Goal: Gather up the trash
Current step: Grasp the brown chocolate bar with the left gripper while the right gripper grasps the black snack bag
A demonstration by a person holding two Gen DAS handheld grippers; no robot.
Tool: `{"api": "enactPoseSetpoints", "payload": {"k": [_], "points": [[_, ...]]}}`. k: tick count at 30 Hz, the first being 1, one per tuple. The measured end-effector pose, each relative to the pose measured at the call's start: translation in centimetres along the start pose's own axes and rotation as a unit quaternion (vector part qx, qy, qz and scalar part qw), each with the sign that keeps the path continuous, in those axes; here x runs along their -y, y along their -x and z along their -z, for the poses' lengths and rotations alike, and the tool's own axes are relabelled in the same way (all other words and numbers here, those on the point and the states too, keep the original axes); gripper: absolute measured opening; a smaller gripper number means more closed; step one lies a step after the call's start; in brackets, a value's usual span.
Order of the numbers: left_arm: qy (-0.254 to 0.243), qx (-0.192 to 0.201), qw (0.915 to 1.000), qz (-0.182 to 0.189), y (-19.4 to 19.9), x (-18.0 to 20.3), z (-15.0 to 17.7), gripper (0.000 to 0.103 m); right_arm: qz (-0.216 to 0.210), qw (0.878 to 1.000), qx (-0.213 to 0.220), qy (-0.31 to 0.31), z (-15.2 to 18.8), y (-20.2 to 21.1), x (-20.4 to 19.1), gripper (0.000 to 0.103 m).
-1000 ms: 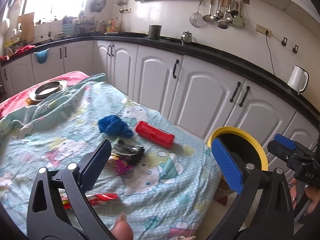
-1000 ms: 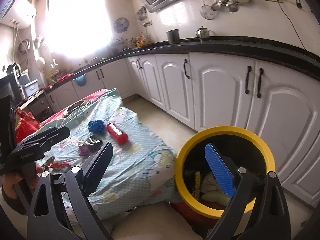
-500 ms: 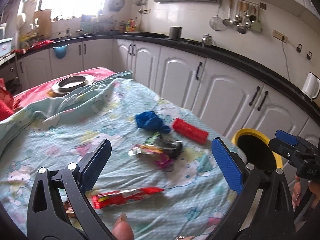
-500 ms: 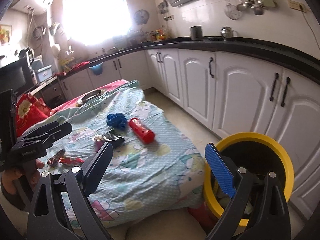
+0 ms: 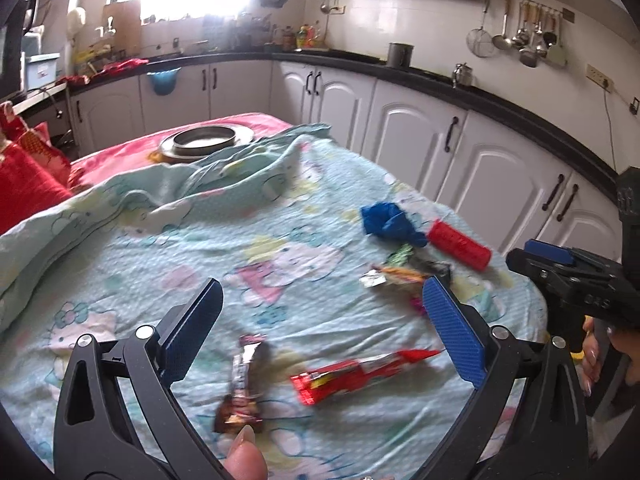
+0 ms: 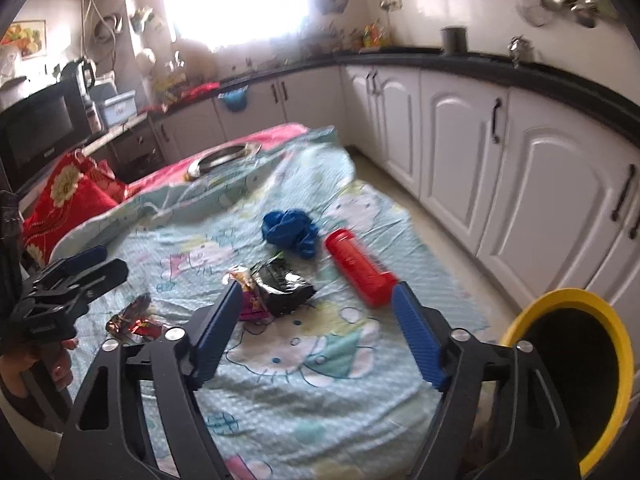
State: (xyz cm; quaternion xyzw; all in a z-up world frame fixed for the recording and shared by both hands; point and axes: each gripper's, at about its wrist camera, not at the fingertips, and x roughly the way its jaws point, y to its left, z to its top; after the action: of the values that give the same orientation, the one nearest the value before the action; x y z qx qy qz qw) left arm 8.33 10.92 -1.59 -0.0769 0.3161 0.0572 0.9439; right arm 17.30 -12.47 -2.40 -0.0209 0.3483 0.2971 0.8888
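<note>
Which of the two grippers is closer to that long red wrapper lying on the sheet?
Left. The left gripper hangs open just above the long red wrapper, which shows between its fingers. The right gripper, its jaws closing on nothing, is off to the side, over the black wrapper.

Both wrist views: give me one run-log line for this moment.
phase: reaching for trash | left gripper: open, over red wrapper | right gripper: closing, empty, near black wrapper | yellow bin: beside table

left tool (image 5: 320, 328): open, empty | below: red wrapper (image 5: 360, 372), brown wrapper (image 5: 244, 388) | on sheet (image 5: 120, 280)
</note>
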Motion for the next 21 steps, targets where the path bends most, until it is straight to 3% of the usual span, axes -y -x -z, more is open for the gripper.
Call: {"api": "enactPoseSetpoints", "payload": {"k": [8, 21], "points": [[0.033, -0.029, 0.9990, -0.011, -1.4, -3.0, 0.6, 0.092, -0.003, 0.999, -0.045, 0.010, -0.6, -5.1, -1.3, 0.060], [0.085, -0.093, 0.9919, 0.009, -3.9, -5.4, 2.8, 0.066, -0.028, 0.993, -0.113, -0.035, -0.5, -11.4, -0.5, 0.059]]}}
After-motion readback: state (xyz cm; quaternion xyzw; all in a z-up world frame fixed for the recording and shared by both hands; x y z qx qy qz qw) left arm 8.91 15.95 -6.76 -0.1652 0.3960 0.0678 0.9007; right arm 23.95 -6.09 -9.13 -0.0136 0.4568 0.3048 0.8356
